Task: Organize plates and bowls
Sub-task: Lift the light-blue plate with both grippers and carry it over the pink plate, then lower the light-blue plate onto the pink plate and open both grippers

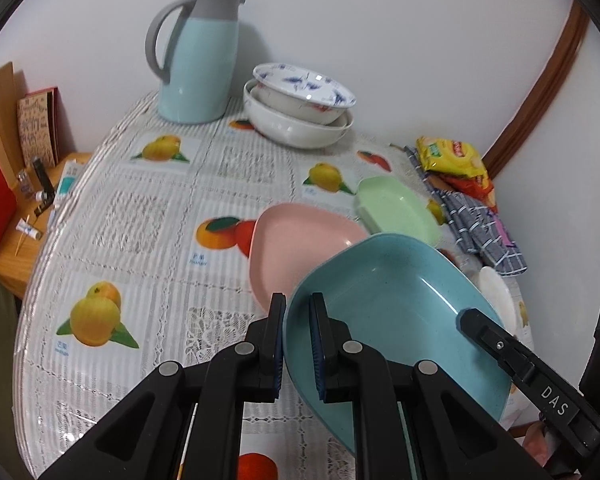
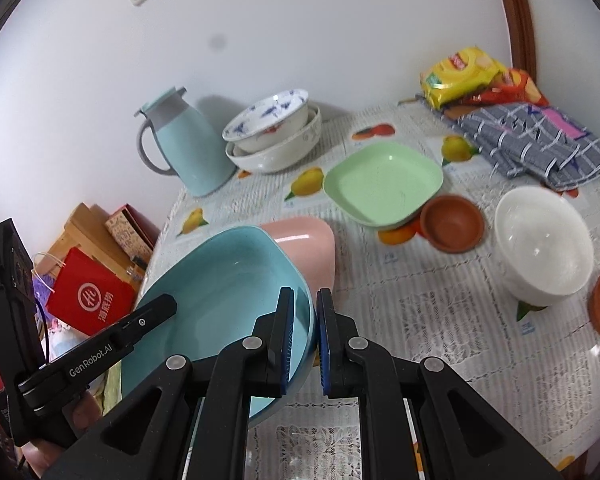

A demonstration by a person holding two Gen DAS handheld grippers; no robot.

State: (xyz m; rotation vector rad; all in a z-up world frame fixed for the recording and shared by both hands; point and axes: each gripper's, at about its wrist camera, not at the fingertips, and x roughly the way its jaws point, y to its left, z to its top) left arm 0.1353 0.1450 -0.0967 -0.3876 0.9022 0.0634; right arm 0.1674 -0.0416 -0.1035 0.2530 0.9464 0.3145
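A blue square plate [image 1: 388,300] [image 2: 220,280] hangs tilted over the table, held by opposite rims. My left gripper [image 1: 298,320] is shut on its left rim, and my right gripper [image 2: 305,320] is shut on its right rim. Each gripper's finger also shows in the other's view, lying on the plate. Just behind and partly under the blue plate, a pink plate [image 1: 300,236] [image 2: 312,244] rests on the tablecloth. A green plate [image 1: 396,204] [image 2: 384,182] lies beyond it. Stacked white ceramic bowls [image 1: 300,100] [image 2: 272,132] stand at the back.
A pale blue thermos jug [image 1: 196,64] [image 2: 184,148] stands by the wall. On the right are a white bowl [image 2: 544,244], two small brown dishes [image 2: 452,224], a checked cloth [image 2: 540,140] and snack packs [image 2: 460,74]. The table's left edge [image 1: 40,248] drops to a cluttered side shelf.
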